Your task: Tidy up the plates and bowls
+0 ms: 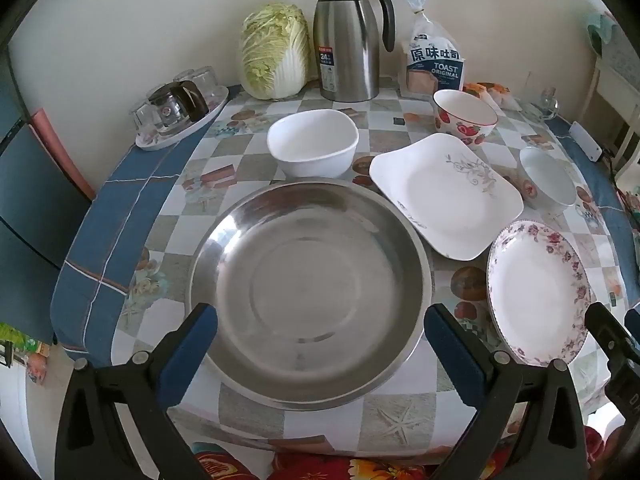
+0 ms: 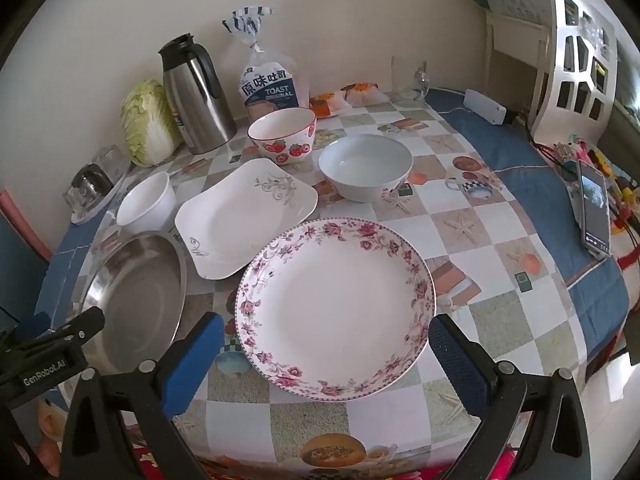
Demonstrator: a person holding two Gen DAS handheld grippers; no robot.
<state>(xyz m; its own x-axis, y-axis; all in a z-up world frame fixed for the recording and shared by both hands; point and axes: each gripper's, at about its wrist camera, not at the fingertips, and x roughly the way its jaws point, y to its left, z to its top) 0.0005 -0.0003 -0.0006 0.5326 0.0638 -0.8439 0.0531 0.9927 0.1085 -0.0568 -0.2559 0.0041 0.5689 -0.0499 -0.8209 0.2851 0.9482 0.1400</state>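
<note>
A large steel basin (image 1: 310, 280) sits at the table's front, right before my open, empty left gripper (image 1: 320, 344). Behind it stands a plain white bowl (image 1: 313, 142). To its right lie a square white plate (image 1: 444, 194) and a round floral-rimmed plate (image 1: 538, 292). A strawberry-patterned bowl (image 1: 464, 118) and a pale blue bowl (image 1: 546, 182) stand further back. In the right wrist view my open, empty right gripper (image 2: 326, 354) hovers over the floral plate (image 2: 334, 306), with the square plate (image 2: 244, 218), basin (image 2: 136, 300), white bowl (image 2: 146, 204), strawberry bowl (image 2: 282, 134) and blue bowl (image 2: 366, 166) beyond.
A steel thermos jug (image 1: 348, 36), a cabbage (image 1: 274, 50) and a toast bag (image 1: 434, 60) stand along the wall. A tray of glasses (image 1: 178, 114) sits back left. A phone (image 2: 596, 208) and a white power strip (image 2: 484, 106) lie at the right edge.
</note>
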